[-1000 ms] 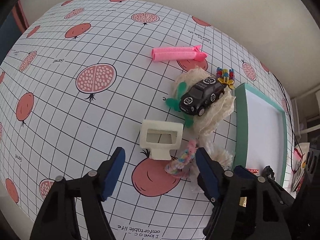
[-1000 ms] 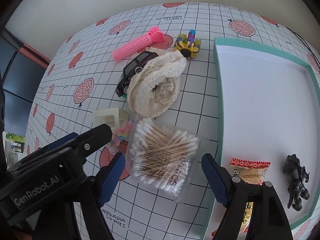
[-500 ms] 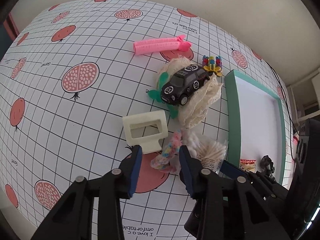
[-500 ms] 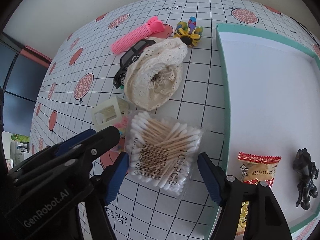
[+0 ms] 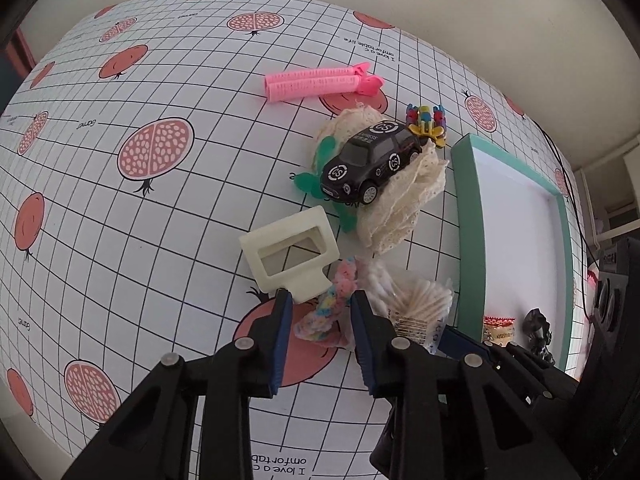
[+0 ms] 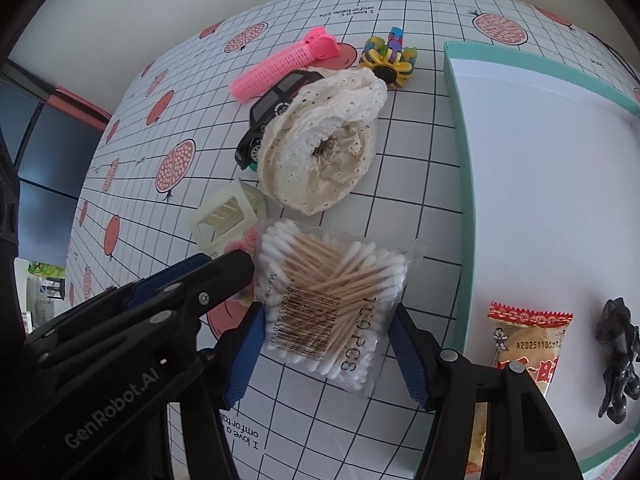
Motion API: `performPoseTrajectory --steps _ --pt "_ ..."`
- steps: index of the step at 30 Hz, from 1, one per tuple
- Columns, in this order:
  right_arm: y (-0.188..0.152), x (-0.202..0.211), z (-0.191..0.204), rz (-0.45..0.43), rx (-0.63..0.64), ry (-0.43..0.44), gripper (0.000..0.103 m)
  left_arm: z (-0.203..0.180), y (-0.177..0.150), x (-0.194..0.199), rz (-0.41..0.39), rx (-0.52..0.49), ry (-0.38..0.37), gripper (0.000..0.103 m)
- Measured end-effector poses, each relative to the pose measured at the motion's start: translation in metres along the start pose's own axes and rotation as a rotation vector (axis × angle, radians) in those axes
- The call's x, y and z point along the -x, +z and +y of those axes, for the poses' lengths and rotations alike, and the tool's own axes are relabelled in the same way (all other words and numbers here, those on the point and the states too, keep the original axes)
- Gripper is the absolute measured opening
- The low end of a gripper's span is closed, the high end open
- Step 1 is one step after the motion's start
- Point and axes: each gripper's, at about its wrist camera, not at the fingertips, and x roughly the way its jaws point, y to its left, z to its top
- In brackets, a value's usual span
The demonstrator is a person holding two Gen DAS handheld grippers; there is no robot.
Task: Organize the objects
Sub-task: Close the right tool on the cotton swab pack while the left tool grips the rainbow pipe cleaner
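Blue-padded jaws first: my left gripper [image 5: 320,312] has just been closing around the pastel rainbow knitted scrunchie [image 5: 326,312]. It sits between the pads; I can't tell whether they press on it yet. My right gripper [image 6: 326,344] has also been closing, straddling the clear bag of wooden cotton swabs [image 6: 334,300], pads at the bag's edges, firm contact not evident. Both items lie on the pomegranate-print grid tablecloth [image 5: 120,220], not lifted.

Next to the scrunchie: cream plastic rectangular frame piece [image 5: 292,256]. Further out: cream lace fabric roll [image 6: 320,152] with the black toy car [image 5: 370,160] resting against it, green plastic piece [image 5: 326,172] under the car, pink hair roller clip [image 5: 320,82], multicolour flower-shaped clip toy [image 6: 390,58].

Progress, my read: early. The teal-rimmed white tray [image 6: 464,220] holds only the red-topped snack packet [image 6: 524,344] and the small black figurine [image 6: 618,352]. All the rest is outside it, so most sorting remains.
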Motion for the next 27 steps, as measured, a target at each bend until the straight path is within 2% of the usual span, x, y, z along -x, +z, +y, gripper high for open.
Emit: performPoseTrajectory --steps 11,27 --pt "0.004 -0.007 0.011 0.005 -0.011 0.035 0.062 0.01 0.001 0.001 -0.007 0.014 0.024 0.031" --pt "0.004 -0.007 0.015 -0.004 -0.011 0.03 0.059 0.015 -0.003 0.005 -0.008 0.002 0.047 0.031"
